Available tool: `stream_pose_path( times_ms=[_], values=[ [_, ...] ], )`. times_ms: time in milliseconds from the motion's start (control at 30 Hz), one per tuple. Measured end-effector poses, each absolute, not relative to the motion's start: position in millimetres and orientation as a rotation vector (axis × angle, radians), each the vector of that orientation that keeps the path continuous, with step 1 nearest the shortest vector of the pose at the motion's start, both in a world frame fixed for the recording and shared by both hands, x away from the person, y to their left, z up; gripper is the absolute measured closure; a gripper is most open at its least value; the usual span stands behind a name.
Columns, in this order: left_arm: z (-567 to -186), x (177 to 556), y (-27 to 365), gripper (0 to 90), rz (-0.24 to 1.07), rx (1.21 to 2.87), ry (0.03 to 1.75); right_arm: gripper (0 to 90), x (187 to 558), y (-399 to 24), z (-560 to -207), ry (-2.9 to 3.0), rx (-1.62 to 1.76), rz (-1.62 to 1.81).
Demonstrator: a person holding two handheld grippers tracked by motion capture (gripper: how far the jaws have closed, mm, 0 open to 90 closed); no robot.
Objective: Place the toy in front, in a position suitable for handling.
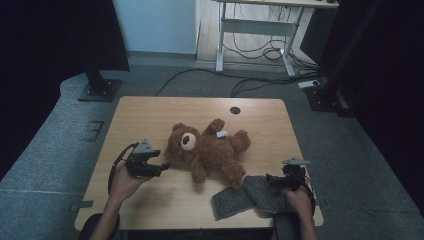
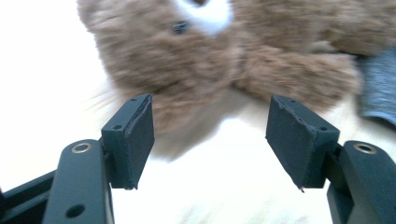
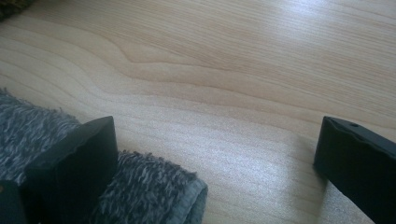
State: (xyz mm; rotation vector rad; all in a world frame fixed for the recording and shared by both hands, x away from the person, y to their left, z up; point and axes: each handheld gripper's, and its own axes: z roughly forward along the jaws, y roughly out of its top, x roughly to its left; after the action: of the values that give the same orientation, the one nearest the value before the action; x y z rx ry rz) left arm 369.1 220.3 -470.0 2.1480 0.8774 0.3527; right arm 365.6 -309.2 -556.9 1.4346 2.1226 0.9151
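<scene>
Left tool (image 1: 166, 165) (jaws apart) faces teddy bear (image 1: 210, 147), head leftward.

Bear (image 1: 210, 147): brown plush, white muzzle, lying on back mid-counter (image 1: 150, 115), head toward left, limbs splayed, small white tag on upper body. Cloth (image 1: 245, 197): grey, fuzzy, rumpled, flat on counter near front edge, right of centre, one corner just beside bear's lower leg; touching or not, unclear.

A recording lab – black curtains (image 1: 45, 45), grey carpet (image 1: 45, 150), stand bases (image 1: 99, 90), cables (image 1: 260, 52) beneath a desk (image 1: 257, 25)
</scene>
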Motion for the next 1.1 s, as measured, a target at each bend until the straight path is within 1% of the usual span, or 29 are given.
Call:
stream_pose_path(
  times_ms=[33,233,300,400,467,500,533,567,633,667,700,733,767,833,867,1100],
  values=[
    [-470.0,369.1,220.3,31.5,0.353,2.148,0.877,0.0,365.6,-309.1,-557.0,2.122,1.435,0.915],
    [-502.3,395.2,222.9,31.4,0.314,2.156,0.947,0.0,365.6,-309.2,-557.0,2.122,1.434,0.915],
    [-509.1,401.9,220.2,28.8,0.318,2.159,0.941,0.0,365.6,-309.2,-557.0,2.122,1.434,0.915],
    [-512.5,408.8,214.2,30.1,0.311,2.162,0.916,0.0,365.6,-309.2,-557.0,2.122,1.434,0.915],
    [-513.9,412.7,209.5,34.7,0.321,2.191,0.899,0.0,365.6,-309.2,-557.0,2.122,1.434,0.915],
    [-514.4,413.9,208.1,39.4,0.324,2.201,0.895,0.0,365.6,-309.2,-557.0,2.122,1.434,0.915],
    [-514.8,414.9,206.7,39.4,0.318,2.213,0.885,0.0,365.6,-309.2,-557.0,2.122,1.434,0.915],
    [-514.5,415.5,204.2,48.0,0.334,2.23,0.875,0.0,365.6,-309.2,-557.0,2.122,1.434,0.915],
    [-513.8,415.5,203.7,58.6,0.336,2.233,0.872,0.0,365.6,-309.2,-557.0,2.122,1.434,0.915],
    [-512.5,415.0,203.4,58.6,0.34,2.231,0.868,0.0,365.6,-309.2,-557.0,2.122,1.435,0.915],
    [-511.8,414.7,202.9,69.2,0.345,2.233,0.871,0.0,365.6,-309.2,-557.0,2.122,1.435,0.915],
    [-511.3,414.2,202.1,69.2,0.345,2.235,0.87,0.0,365.6,-309.2,-557.0,2.122,1.435,0.915],
    [-510.9,413.5,200.9,73.7,0.345,2.24,0.87,0.0,365.6,-309.2,-557.0,2.122,1.434,0.915],
    [-511.2,411.8,198.0,79.8,0.36,2.257,0.875,0.0,365.6,-309.2,-557.0,2.122,1.434,0.915],
    [-511.3,410.9,197.7,82.2,0.356,2.252,0.881,0.0,365.6,-309.2,-557.0,2.122,1.434,0.915],
    [-508.0,389.3,205.5,83.4,0.33,2.193,0.87,0.0,365.6,-309.2,-557.0,2.122,1.435,0.915]
  ],
)
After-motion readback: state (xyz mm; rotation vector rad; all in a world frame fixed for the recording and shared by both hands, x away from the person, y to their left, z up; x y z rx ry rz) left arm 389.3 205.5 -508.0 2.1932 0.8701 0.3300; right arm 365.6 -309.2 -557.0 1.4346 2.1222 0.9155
